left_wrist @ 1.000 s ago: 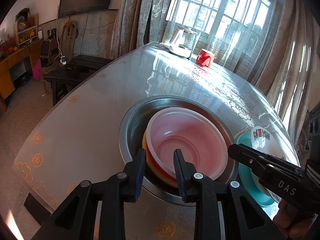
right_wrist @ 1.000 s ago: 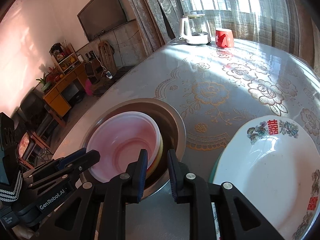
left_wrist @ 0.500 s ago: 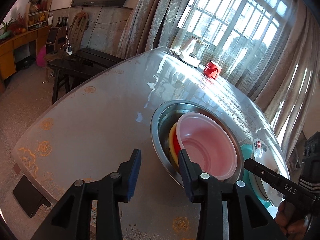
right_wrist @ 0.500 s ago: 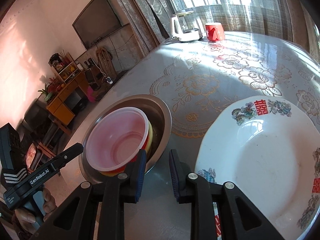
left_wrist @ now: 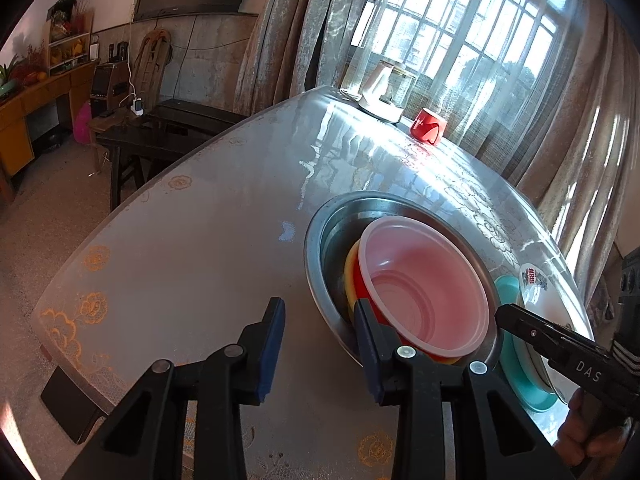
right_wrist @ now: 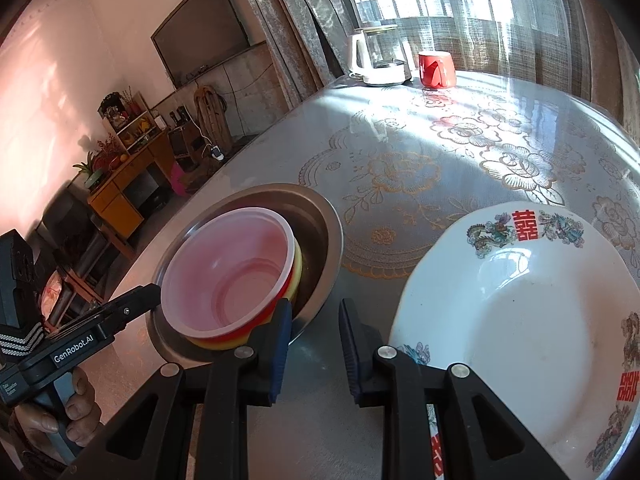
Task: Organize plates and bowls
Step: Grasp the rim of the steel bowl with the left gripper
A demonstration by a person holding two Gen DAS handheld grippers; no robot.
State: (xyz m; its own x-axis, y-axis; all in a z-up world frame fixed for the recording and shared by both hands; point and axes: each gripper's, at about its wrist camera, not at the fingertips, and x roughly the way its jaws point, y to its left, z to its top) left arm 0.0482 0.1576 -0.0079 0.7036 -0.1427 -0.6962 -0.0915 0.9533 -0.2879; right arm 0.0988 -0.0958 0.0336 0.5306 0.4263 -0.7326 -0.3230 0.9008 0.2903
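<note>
left wrist view: the left gripper (left_wrist: 318,330) hangs over the near edge of the desk (left_wrist: 208,240), and its fingers (left_wrist: 272,344) are parted with only bare tablecloth in the gap, easing slightly together. the right-hand finger stands in front of the near rim of the steel basin (left_wrist: 320,248); whether it touches the rim cannot be told. inside the basin sits a stack of bowls leaning toward the left wall: a translucent pink bowl (left_wrist: 424,288) on top, a red bowl (left_wrist: 362,296) under it, and a yellow bowl (left_wrist: 350,270) lowest. just right of the basin a white plate (left_wrist: 532,280) lies on a teal plate (left_wrist: 506,290), both partly hidden by the right gripper (left_wrist: 502,314), whose tip reaches in over them. a white kettle (left_wrist: 386,88) and a red mug (left_wrist: 428,130) stand near each other at the far edge, well apart from the dishes.

right wrist view: the right gripper (right_wrist: 314,346) has its fingers (right_wrist: 280,344) parted by a narrow gap with nothing between them, above the bare desk (right_wrist: 420,168) between the steel basin (right_wrist: 328,224) and the white plate (right_wrist: 516,312). the plate carries a red double character and dragon patterns on its rim. the pink bowl (right_wrist: 228,276) tilts in the basin over the red bowl (right_wrist: 224,336) and yellow bowl (right_wrist: 298,270). the left gripper (right_wrist: 150,292) comes in from the left, its tip by the pink bowl's rim, held by a hand (right_wrist: 68,408).
</note>
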